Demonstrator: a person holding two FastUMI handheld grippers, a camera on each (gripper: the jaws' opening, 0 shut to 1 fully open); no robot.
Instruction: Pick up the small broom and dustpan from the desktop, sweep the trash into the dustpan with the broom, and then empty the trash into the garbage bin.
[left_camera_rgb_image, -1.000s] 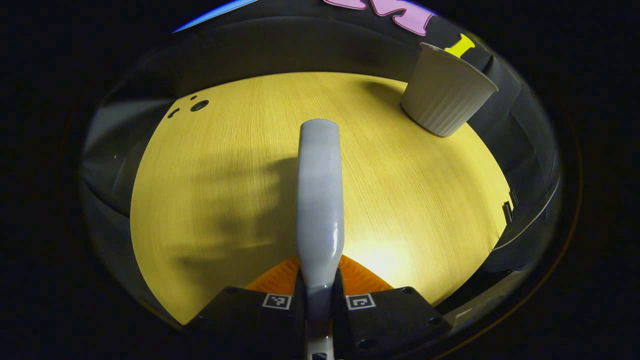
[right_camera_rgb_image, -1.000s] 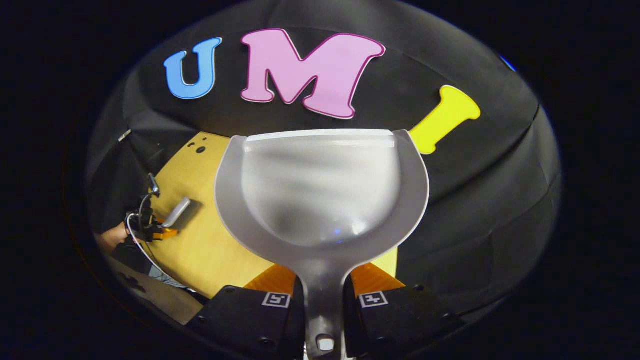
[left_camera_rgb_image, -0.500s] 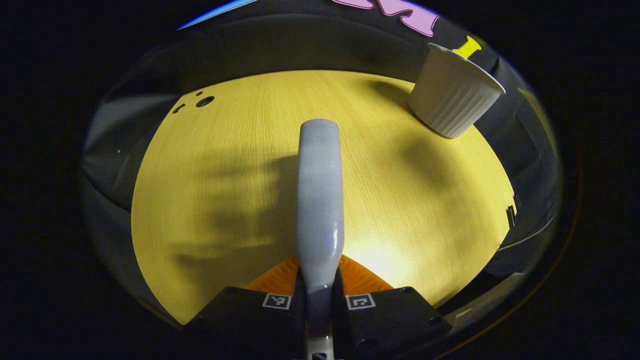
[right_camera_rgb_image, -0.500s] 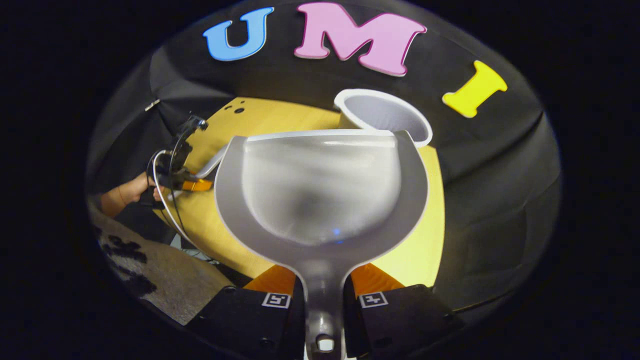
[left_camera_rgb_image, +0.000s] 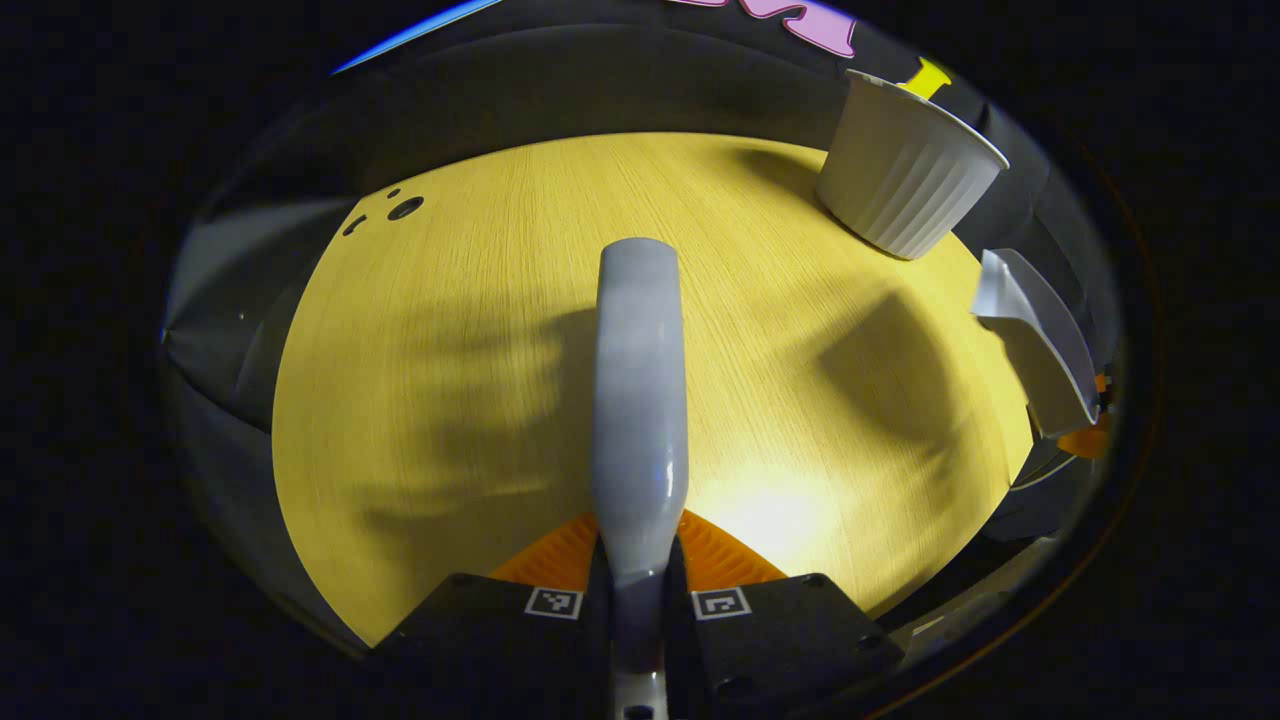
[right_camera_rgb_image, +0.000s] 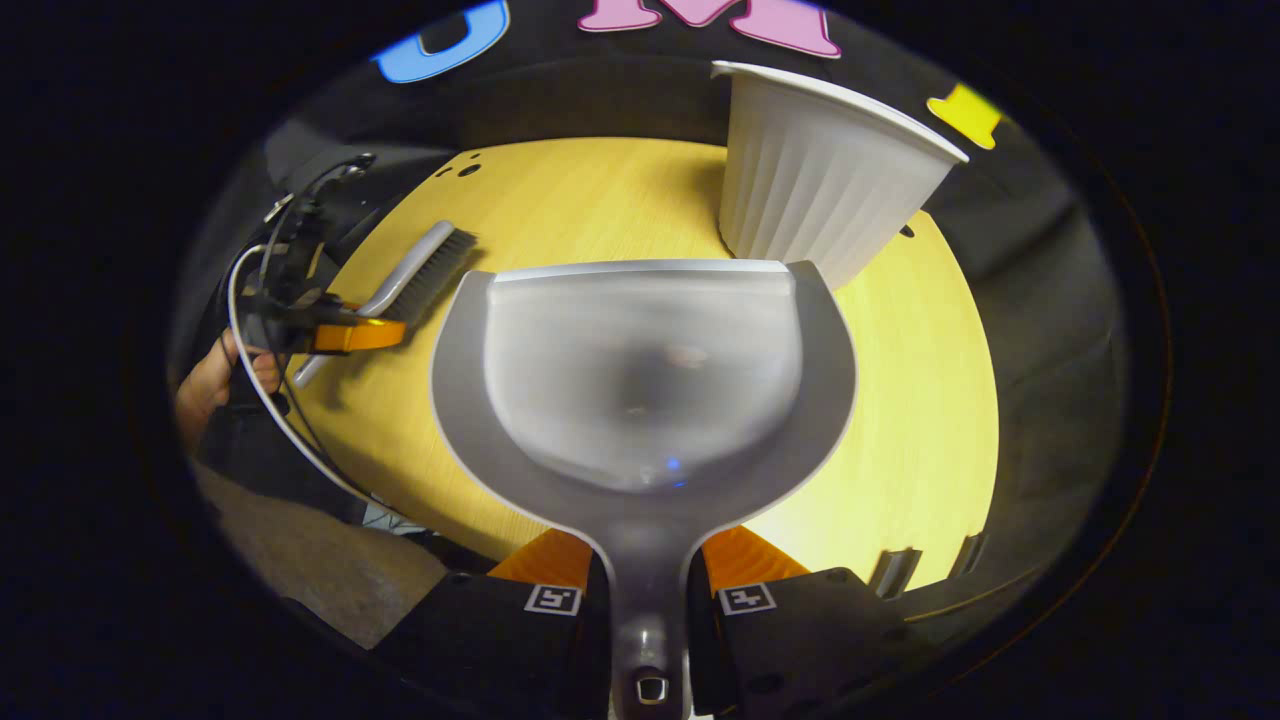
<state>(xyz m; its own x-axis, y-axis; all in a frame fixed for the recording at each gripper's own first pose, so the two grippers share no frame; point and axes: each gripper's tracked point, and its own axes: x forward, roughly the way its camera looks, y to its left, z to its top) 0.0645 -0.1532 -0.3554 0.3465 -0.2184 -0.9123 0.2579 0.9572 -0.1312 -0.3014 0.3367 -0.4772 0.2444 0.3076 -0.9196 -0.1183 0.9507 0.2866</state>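
The right gripper (right_camera_rgb_image: 648, 590) clamps the dustpan (right_camera_rgb_image: 640, 380) handle, its pan held just before the garbage bin (right_camera_rgb_image: 815, 180); the left gripper (left_camera_rgb_image: 640, 600) grips the broom (left_camera_rgb_image: 640, 390) over the desktop (left_camera_rgb_image: 450, 300). A careless swing could topple the light bin

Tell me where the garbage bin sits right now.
In the right gripper view, the garbage bin stands on the desktop at its far edge, just beyond the held dustpan.

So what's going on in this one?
A person holds a gripper in each hand over the wooden table. The left gripper is shut on the broom; the right gripper is shut on the dustpan, whose pan looks empty. The white bin stands just beyond the dustpan.
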